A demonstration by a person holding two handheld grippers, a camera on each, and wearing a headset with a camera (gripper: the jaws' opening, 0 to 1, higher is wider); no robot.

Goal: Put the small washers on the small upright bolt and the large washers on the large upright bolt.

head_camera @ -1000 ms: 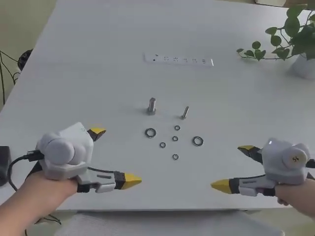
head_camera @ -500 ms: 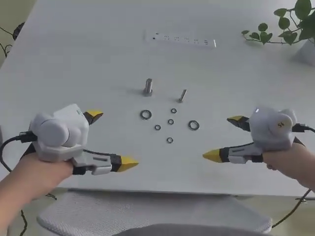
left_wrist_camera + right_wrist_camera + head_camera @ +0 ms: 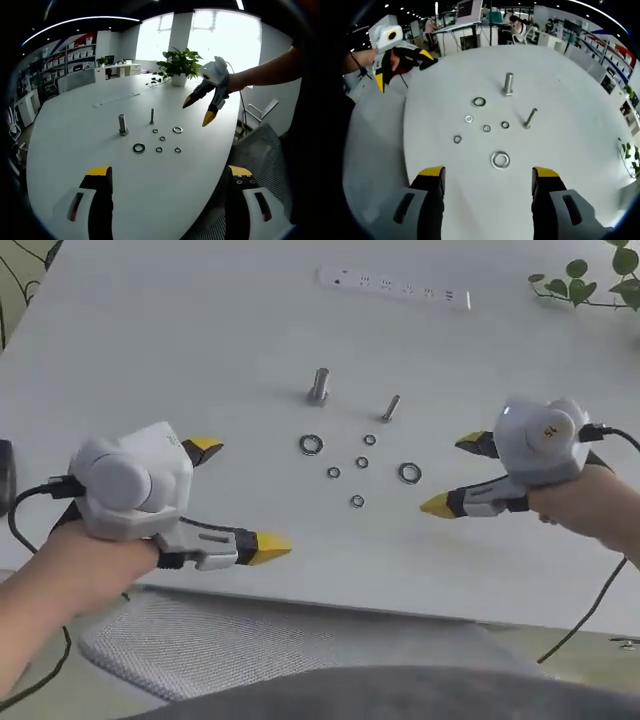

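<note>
1. L claw [image 3: 238, 498]: jaws wide apart, empty, near the desk [image 3: 150, 340] front edge.
2. R claw [image 3: 452, 475]: jaws apart, empty, just right of the washers.
3. Big bolt [image 3: 319, 384] and small bolt [image 3: 391, 407] stand upright mid-desk. 2 big washers [image 3: 311, 444] and 4 small washers [image 3: 362, 462] lie flat in front of them.
4. Mark on the R claw housing is too small to read.

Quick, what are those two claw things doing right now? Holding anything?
Left gripper: jaws open, holding nothing.
Right gripper: jaws open, holding nothing.
</note>
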